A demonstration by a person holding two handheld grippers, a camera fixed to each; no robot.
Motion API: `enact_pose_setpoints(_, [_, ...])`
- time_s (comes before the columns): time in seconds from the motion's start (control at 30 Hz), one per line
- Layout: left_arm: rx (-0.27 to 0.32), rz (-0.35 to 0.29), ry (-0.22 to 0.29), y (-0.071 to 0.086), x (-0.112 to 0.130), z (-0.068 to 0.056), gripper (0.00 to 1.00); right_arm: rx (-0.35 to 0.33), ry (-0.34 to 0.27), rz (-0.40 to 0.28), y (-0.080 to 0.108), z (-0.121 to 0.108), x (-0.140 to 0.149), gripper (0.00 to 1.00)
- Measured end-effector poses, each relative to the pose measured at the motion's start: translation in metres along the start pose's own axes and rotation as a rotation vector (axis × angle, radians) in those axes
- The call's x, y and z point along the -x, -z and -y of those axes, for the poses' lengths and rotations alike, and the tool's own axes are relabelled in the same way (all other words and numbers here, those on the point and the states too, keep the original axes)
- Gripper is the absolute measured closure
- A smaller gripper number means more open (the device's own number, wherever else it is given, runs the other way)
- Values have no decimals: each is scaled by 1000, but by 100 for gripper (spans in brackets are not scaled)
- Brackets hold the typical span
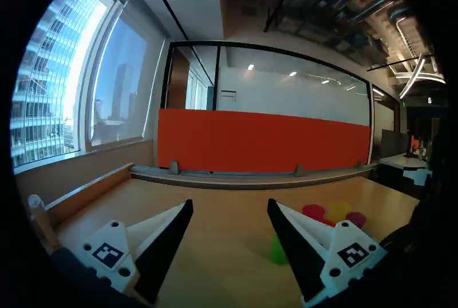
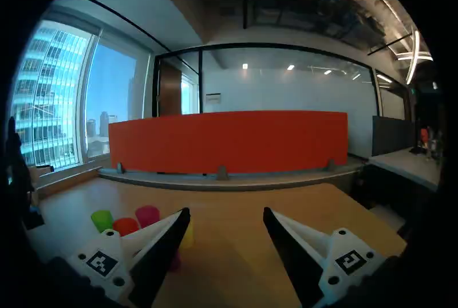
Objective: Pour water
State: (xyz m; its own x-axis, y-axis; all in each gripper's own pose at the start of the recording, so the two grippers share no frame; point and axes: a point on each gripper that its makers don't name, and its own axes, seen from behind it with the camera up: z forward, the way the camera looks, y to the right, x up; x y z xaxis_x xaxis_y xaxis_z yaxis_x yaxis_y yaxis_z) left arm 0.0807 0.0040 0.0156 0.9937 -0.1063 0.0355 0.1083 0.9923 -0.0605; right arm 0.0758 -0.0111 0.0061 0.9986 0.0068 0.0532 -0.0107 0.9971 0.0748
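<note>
Wooden table (image 1: 229, 251) held crowded cups (image 2: 147, 215); left gripper (image 1: 229, 201) and right gripper (image 2: 225, 209), jaws released and empty, might topple neighbours.

One green cup (image 2: 102, 219), one red cup (image 2: 126, 226), one yellow cup (image 2: 188, 235), two pink cups (image 2: 147, 215), one worktop (image 2: 240, 222), one orange divider panel (image 2: 229, 142) at twelve o'clock

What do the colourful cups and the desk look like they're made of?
Cups: likely plastic, going by the bright uniform colours and smooth walls. Desk: wood or wood-look laminate, light tan and matte; I can't tell which.
</note>
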Motion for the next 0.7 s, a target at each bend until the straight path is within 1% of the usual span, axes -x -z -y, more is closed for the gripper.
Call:
enact_pose_setpoints(0.17, [41,2,14,0,-33,-8,3,-22,8,23,0,4,-22,1])
enact_pose_setpoints(0.3, [59,-1,-1,-1,-55,-11,3,-40,25,32,-1,8,-39,1])
enact_pose_setpoints(0.47, [76,8,-16,-6,-77,-13,3,-61,27,9,-3,13,-69,1])
enact_pose_setpoints(0.7, [120,26,-12,-11,-98,-20,3,-94,6,-17,-6,16,-109,1])
